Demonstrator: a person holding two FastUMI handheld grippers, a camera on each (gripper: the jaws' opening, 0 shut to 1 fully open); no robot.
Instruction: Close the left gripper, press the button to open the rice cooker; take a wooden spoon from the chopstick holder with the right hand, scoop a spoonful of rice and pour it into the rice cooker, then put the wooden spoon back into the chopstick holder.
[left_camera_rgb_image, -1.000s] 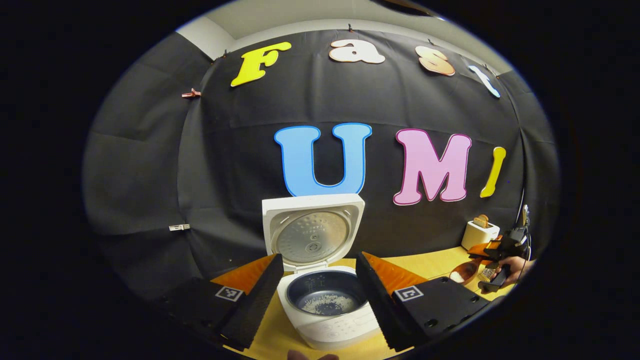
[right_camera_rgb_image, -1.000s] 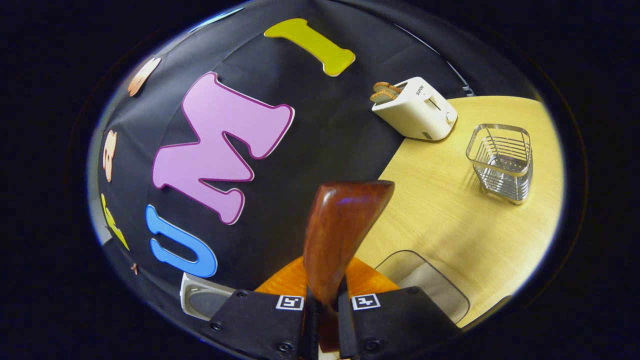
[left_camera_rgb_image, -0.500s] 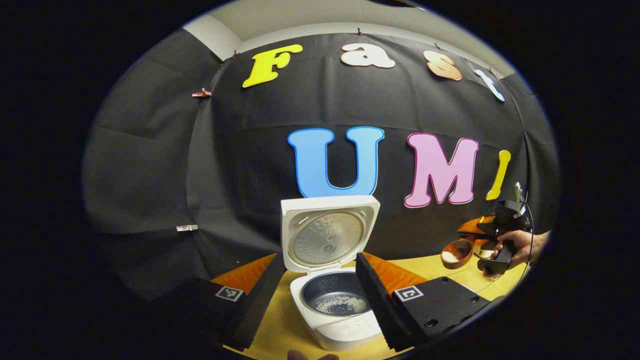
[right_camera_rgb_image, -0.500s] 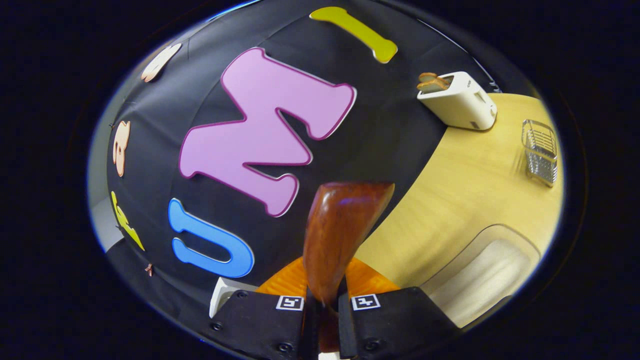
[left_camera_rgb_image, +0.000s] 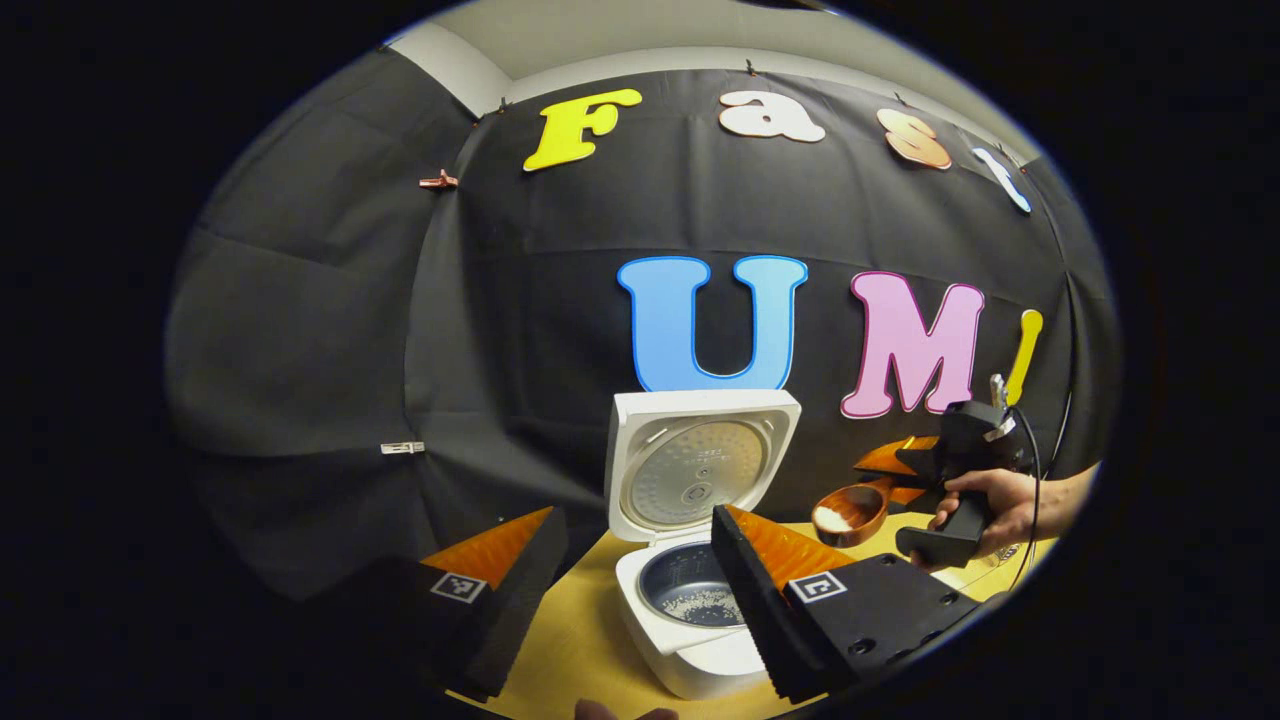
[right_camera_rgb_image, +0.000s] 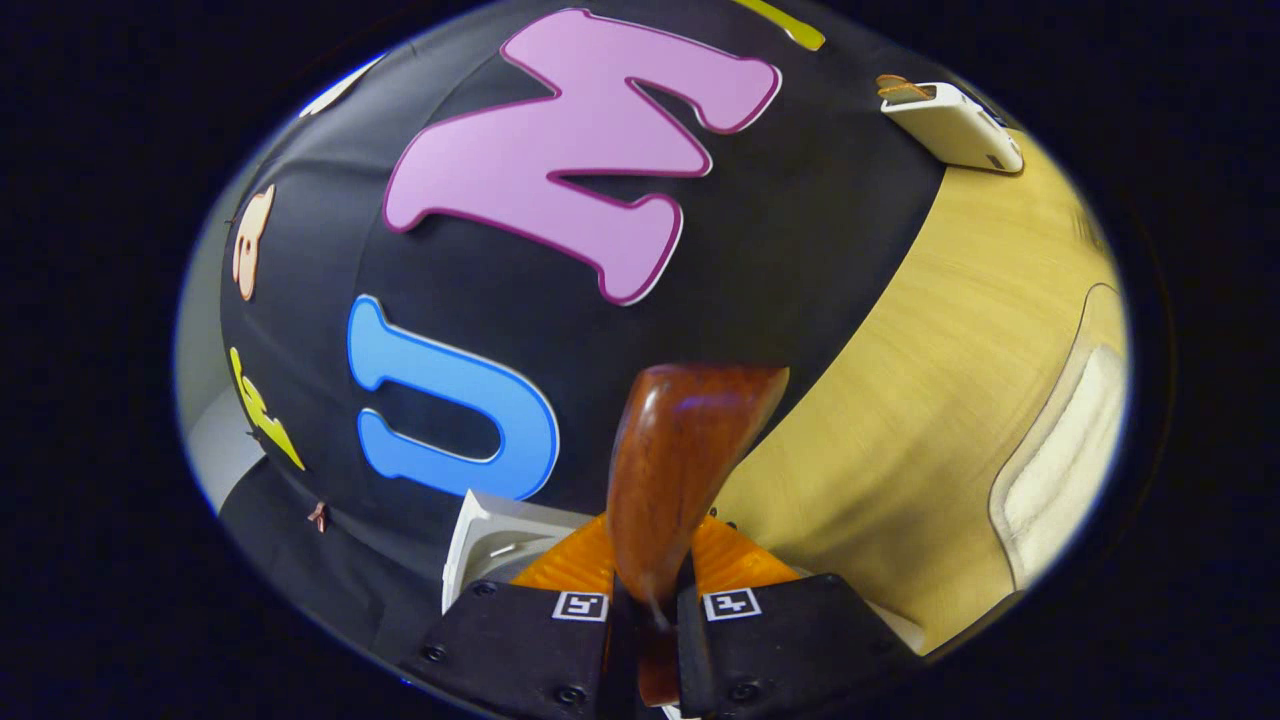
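The rice cooker (left_camera_rgb_image: 700, 590) stands on the yellow wooden table (left_camera_rgb_image: 570, 640), white, its lid (left_camera_rgb_image: 700, 465) swung up and upright, showing a dimpled metal inner plate. White rice grains lie in the bottom of its dark inner pot (left_camera_rgb_image: 690, 595). The left gripper (left_camera_rgb_image: 630, 590) has its fingers spread wide and holds nothing — its right finger (left_camera_rgb_image: 745, 590) hides part of the cooker's rim and front. To the right, a hand (left_camera_rgb_image: 1000, 505) carries the right gripper (left_camera_rgb_image: 900, 478), whose fingers are clamped on the wooden spoon (left_camera_rgb_image: 848, 512); its reddish-brown bowl holds white rice, in the air just right of the lid. In the right gripper view the spoon (right_camera_rgb_image: 675, 470) shows from behind, its load hidden — the lid (right_camera_rgb_image: 495, 545) is cut off behind the fingers, and a toaster (right_camera_rgb_image: 950, 125) stands at the table's far edge.
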